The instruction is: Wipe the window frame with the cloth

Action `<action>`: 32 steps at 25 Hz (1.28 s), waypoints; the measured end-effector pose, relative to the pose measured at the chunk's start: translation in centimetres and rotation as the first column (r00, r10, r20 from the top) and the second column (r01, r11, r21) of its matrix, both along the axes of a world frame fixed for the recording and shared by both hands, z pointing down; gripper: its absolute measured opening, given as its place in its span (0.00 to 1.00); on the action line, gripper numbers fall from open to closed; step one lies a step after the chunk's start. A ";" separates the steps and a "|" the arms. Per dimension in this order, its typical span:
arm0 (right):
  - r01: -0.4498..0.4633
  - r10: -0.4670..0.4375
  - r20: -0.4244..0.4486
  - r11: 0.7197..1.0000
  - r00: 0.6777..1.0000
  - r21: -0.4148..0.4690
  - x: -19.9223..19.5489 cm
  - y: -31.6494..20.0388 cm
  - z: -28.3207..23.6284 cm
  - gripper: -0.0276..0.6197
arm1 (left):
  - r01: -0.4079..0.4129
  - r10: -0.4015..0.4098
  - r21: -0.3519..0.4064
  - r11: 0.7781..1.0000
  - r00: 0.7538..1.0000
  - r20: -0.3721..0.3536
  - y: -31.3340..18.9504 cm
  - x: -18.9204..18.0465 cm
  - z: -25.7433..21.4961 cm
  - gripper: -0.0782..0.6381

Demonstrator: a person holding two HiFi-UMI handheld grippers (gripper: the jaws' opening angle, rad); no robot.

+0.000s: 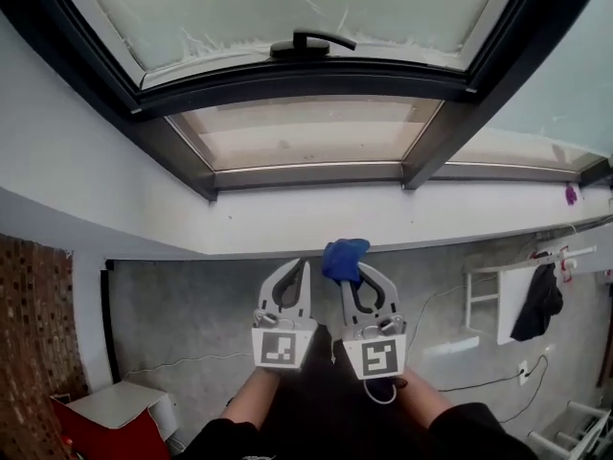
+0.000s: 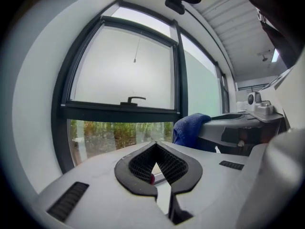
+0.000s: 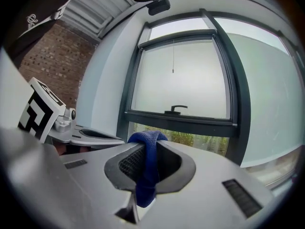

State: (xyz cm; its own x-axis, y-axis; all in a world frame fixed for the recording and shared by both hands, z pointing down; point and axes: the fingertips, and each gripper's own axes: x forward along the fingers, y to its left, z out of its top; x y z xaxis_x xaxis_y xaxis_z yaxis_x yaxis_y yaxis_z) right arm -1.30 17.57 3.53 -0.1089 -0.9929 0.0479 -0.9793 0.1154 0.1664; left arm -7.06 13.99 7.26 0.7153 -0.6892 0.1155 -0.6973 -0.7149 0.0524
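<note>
The dark window frame (image 1: 306, 77) with a black handle (image 1: 311, 41) fills the upper part of the head view, and both grippers are held below it, apart from it. My right gripper (image 1: 351, 268) is shut on a blue cloth (image 1: 343, 257), which bunches over its tips. In the right gripper view the cloth (image 3: 147, 171) hangs between the jaws of that gripper (image 3: 150, 142), with the frame (image 3: 181, 119) ahead. My left gripper (image 1: 304, 266) stays just left of it, shut and empty; its tips (image 2: 155, 144) meet. The cloth (image 2: 188, 128) shows to its right.
A white sill (image 1: 383, 218) runs below the window. Far below are a grey floor with cables, a white rack (image 1: 498, 295) with a dark garment (image 1: 541, 300) at right, a white box (image 1: 115, 405) at left, and a brick wall (image 1: 34, 324).
</note>
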 end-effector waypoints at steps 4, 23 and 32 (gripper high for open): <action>-0.051 0.051 0.031 0.999 0.998 0.010 1.9 -1.7 -0.2 0.08 | -0.015 0.015 -0.020 1.000 1.000 -0.010 -2.3 1.3 0.3 0.12; 0.027 -0.025 0.040 0.999 0.999 -0.035 16.3 -12.6 3.1 0.08 | 0.030 -0.027 -0.081 0.996 0.999 0.036 -10.6 15.3 2.5 0.12; -0.156 0.155 0.159 0.988 0.975 -0.003 19.4 -16.5 8.3 0.08 | -0.142 0.145 -0.096 0.985 0.989 0.022 -14.9 18.6 7.6 0.12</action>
State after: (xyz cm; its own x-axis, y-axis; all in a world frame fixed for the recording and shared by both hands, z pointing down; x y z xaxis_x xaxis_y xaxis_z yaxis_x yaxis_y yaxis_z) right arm 18.12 1.10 11.87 0.0414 -0.9986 0.0328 -0.9991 -0.0412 0.0083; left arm 11.57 -0.86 14.90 0.8015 -0.5647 0.1968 -0.5900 -0.8005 0.1059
